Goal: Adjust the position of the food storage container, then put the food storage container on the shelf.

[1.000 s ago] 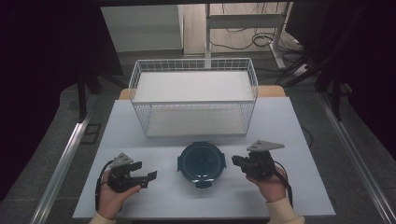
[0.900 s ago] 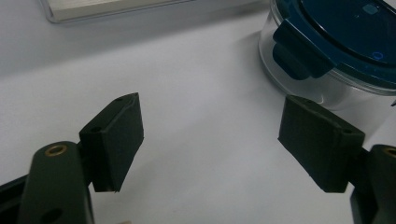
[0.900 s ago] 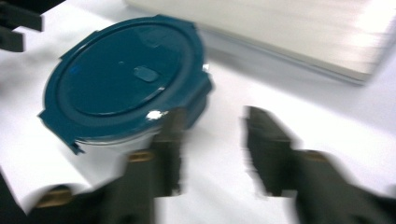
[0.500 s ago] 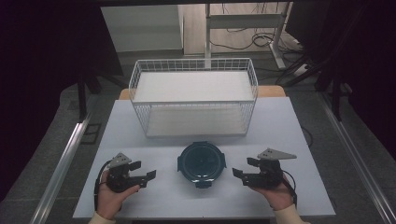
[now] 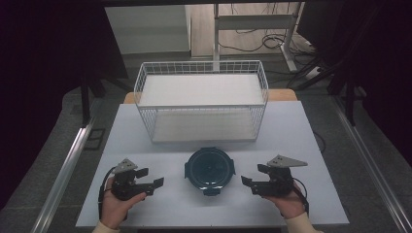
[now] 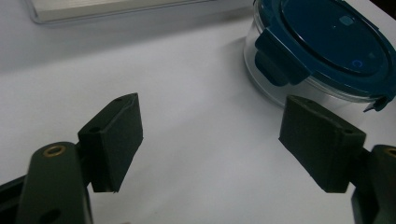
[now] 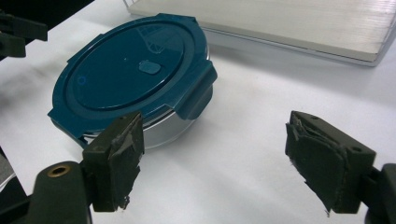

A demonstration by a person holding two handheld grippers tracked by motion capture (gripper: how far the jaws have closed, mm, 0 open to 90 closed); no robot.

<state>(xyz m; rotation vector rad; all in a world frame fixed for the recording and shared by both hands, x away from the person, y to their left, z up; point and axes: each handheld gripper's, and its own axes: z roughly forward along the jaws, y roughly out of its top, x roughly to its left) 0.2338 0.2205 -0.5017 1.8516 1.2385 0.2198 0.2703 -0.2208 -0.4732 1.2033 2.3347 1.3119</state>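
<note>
A lab or test workspace is showing here: dark curtains (image 5: 43, 73) are enclosing a white table (image 5: 311, 126), with cables (image 5: 252, 43) trailing across the floor behind.

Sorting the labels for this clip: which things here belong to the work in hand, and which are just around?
In the work: round container with blue lid; left gripper and right gripper, both open, either side of it, apart from it.
Just around: wire basket; white table.
</note>
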